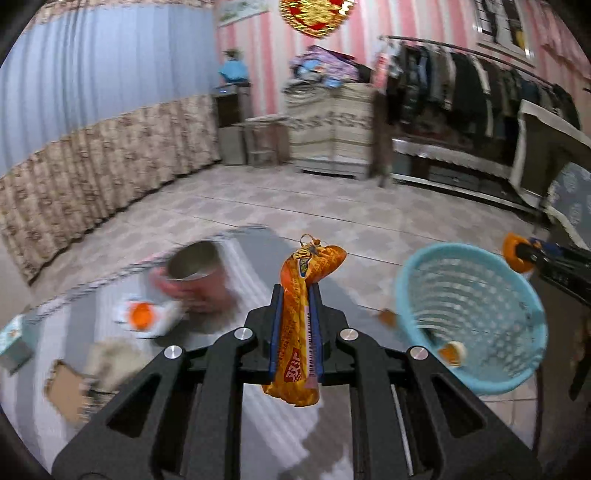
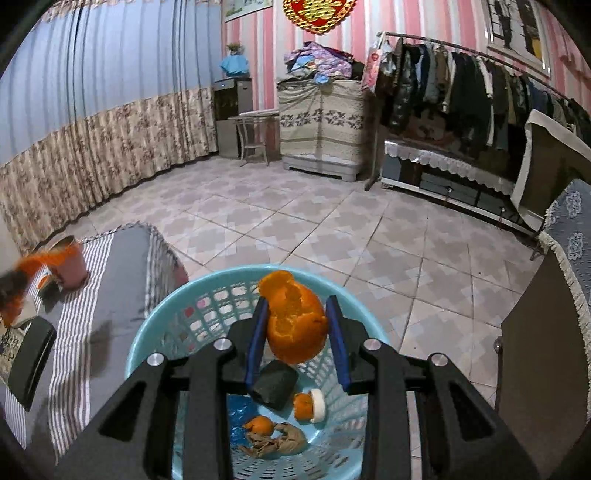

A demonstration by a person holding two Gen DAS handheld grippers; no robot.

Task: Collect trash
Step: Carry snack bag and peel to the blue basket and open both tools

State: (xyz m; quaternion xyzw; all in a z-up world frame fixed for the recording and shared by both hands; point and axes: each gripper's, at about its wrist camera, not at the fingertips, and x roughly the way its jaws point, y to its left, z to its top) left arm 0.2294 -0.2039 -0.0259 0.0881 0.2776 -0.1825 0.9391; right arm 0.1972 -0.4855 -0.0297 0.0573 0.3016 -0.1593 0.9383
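The left gripper is clamped narrow on an orange snack wrapper, which stands up between the blue pads and pokes out above and below them. Red characters are printed near the wrapper's lower end, but I cannot read them. Below it lies a table with a grey striped cloth. To the far left on the cloth stands a pink cup, blurred, with a white wrapper showing an orange spot just in front of it, and brown paper scraps nearer.

The right gripper holds a piece of orange peel between its pads, directly above the light blue plastic basket, which stands on the tiled floor to the right of the table. Inside the basket lie a dark block, two small bits of orange peel, a white cap, a crumpled brown wrapper and something blue.

On the far pink-striped wall hangs a red and gold ornament; its lettering is cut off.
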